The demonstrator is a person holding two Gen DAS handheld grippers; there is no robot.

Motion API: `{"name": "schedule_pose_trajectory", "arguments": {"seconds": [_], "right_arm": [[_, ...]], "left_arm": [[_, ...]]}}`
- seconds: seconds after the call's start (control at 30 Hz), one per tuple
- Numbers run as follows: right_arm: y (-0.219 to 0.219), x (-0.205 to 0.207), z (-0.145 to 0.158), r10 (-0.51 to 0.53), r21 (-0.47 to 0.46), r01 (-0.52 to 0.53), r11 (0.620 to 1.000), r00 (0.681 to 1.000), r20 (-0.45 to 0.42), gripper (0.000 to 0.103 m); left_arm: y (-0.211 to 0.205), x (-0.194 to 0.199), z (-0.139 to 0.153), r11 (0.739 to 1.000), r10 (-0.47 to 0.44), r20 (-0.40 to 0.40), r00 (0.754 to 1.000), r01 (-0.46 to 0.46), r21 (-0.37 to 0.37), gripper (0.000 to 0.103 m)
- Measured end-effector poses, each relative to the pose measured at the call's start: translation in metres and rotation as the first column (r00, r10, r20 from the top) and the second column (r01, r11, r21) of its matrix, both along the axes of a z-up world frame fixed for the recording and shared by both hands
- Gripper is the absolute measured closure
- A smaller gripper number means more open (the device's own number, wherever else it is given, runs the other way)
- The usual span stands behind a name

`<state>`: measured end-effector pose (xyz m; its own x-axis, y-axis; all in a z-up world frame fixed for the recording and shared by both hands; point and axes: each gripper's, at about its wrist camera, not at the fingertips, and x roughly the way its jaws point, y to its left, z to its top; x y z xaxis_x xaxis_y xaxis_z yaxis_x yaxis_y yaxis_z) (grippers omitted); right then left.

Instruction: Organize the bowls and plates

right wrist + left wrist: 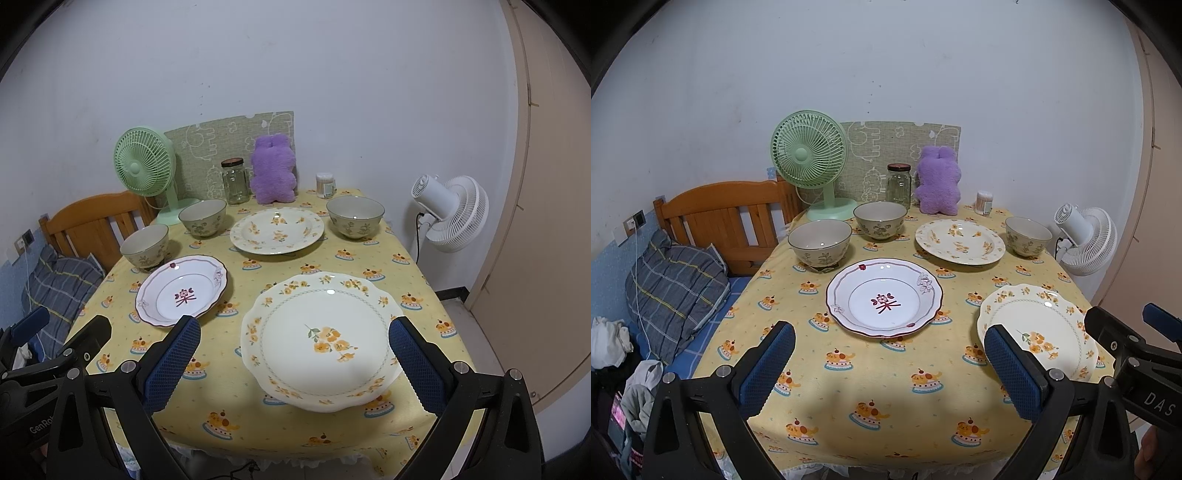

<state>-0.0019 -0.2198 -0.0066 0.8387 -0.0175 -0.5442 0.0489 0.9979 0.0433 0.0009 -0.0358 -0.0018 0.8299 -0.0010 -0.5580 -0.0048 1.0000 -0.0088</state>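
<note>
Three ceramic plates and three floral bowls lay scattered, unstacked, around the red-rimmed white plate (884, 297) on the yellow tablecloth (886, 387); sorting looked unstarted. Left gripper (886, 373) and right gripper (295, 369) hung wide apart, empty.

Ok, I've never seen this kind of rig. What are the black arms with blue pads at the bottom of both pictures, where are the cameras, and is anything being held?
Each picture comes from a fisheye camera on a handheld two-finger tool, looking forward along its blue-padded fingers. No robot; a person holds one per hand. The left tool and right tool are both open, holding nothing. On the yellow tablecloth lie the white plate with red trim, two yellow-flowered plates and three bowls. Behind stand a green fan, glass jar and purple plush.
</note>
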Motion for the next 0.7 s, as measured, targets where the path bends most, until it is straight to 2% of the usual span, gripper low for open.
{"name": "schedule_pose_trajectory", "arguments": {"seconds": [0.7], "right_arm": [[0.006,0.0034,0.0003,-0.003,-0.01,0.003,1.0,1.0,-0.002,0.0]], "left_arm": [[0.0023,0.0028,-0.0002,1.0,-0.002,-0.003,1.0,0.002,-0.005,0.0]]}}
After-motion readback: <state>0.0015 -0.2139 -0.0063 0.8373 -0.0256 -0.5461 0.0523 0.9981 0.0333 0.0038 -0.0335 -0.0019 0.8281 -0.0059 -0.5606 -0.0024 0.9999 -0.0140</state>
